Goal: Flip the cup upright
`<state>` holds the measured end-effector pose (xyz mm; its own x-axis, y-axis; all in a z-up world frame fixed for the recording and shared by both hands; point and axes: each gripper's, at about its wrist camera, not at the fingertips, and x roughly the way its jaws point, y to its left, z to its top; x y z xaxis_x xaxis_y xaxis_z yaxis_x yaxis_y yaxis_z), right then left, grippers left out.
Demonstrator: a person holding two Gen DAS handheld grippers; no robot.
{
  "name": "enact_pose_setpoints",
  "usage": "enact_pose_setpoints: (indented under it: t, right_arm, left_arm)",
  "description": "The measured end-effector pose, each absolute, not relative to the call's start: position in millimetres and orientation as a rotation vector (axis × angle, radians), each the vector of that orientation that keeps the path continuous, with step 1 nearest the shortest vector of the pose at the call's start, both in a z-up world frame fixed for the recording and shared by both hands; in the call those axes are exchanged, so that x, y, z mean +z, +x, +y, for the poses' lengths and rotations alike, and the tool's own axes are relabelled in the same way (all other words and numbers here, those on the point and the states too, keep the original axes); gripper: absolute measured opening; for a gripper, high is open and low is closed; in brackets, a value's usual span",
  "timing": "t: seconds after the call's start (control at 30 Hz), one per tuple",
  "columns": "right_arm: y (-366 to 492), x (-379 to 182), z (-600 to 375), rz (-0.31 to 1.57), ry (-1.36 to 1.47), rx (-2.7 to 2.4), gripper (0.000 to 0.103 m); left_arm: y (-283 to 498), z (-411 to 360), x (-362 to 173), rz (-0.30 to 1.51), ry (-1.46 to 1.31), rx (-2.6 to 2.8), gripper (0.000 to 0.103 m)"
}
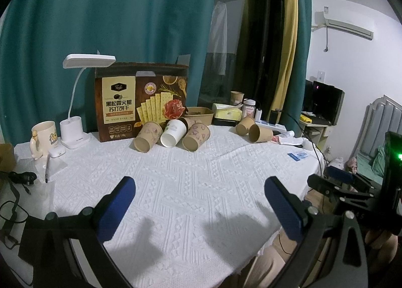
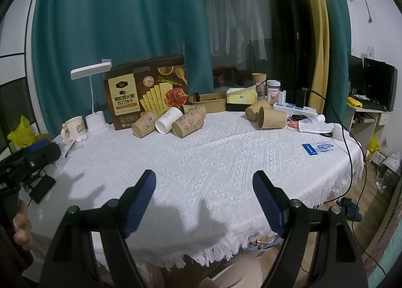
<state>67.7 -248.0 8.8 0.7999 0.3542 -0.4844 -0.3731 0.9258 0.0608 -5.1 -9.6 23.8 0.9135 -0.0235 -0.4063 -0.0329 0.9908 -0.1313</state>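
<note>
The left gripper (image 1: 199, 204) is held with its blue fingers (image 1: 118, 209) spread wide and nothing between them, above the near part of the white cloth (image 1: 201, 175) that covers the worktop. The right gripper (image 2: 204, 198) is likewise held with fingers (image 2: 140, 201) spread and empty over the cloth's fringed near edge. Shadows of both are cast on the cloth just ahead of them.

Well beyond the fingers, at the far side of the worktop, paper cups are seen lying on their sides with mouths turned toward the cameras. A white cup (image 1: 173, 133) is flanked by a patterned brown cup (image 1: 147, 136) on its left and another (image 1: 196, 136) on its right, the three touching; a further one is half hidden behind them. Two plain brown cups (image 1: 253, 129) lie together farther right.

Behind the cluster a cracker box (image 1: 140, 102) is stood upright. To its left a white lamp (image 1: 80, 97) and a mug (image 1: 44, 137) are placed. A blue card (image 2: 320, 148) lies flat near the cloth's right edge.
</note>
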Motion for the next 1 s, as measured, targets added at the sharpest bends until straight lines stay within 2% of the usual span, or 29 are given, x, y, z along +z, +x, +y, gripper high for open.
enact_pose_setpoints:
  t: [0.7, 1.0]
  right_arm:
    - [66.2, 7.9, -248.0, 0.511, -0.039, 0.389, 0.077]
    - [102.4, -1.6, -242.5, 0.556, -0.077, 0.384, 0.077]
  left_arm:
    - [-6.1, -8.0, 21.8, 0.424, -0.140, 0.015, 0.102]
    - [31.5, -1.6, 6.0, 0.515, -0.133, 0.039, 0.102]
